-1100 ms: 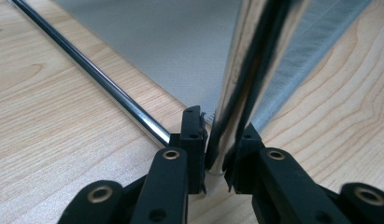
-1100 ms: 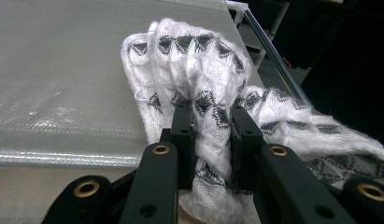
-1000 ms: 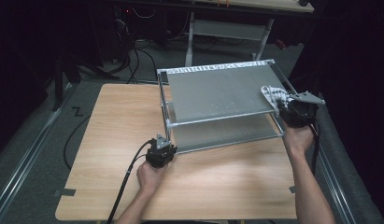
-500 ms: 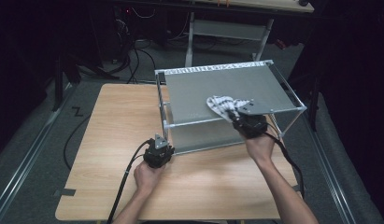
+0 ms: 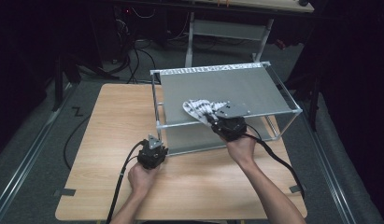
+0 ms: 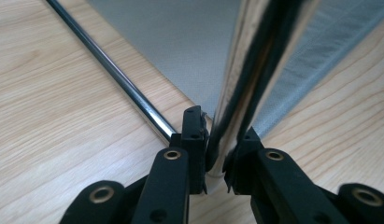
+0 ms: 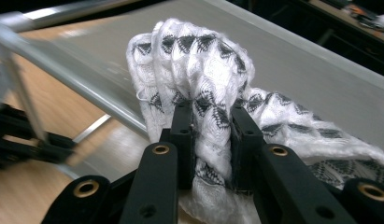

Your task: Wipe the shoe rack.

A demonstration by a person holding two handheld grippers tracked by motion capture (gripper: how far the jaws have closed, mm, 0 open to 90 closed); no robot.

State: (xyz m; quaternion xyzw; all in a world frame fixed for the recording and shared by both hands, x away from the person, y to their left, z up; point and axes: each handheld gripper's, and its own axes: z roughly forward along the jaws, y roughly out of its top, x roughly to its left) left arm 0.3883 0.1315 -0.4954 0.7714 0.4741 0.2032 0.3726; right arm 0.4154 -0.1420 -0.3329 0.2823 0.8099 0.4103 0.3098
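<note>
A two-tier rack (image 5: pixel 227 86) with a chrome frame and grey mesh shelves stands on the wooden table (image 5: pixel 115 121). My left gripper (image 5: pixel 156 143) is at the rack's front left corner, shut on the chrome leg (image 6: pixel 229 107); in the left gripper view the jaws (image 6: pixel 217 156) clamp the leg just above the tabletop. My right gripper (image 5: pixel 211 115) is over the front edge of the top shelf, shut on a white cloth with a black zigzag pattern (image 5: pixel 198 107). In the right gripper view the cloth (image 7: pixel 203 65) bunches up between and above the jaws (image 7: pixel 212 123).
The lower shelf (image 5: pixel 194 137) sits just above the table. Cables (image 5: pixel 269 151) trail from both grippers toward the table's near edge. Beyond the table, a dark floor holds another metal frame (image 5: pixel 227 28) and loose cables.
My right gripper has carried the cloth leftward, from the rack's right edge to the front middle of the top shelf. The left gripper has stayed on the leg.
</note>
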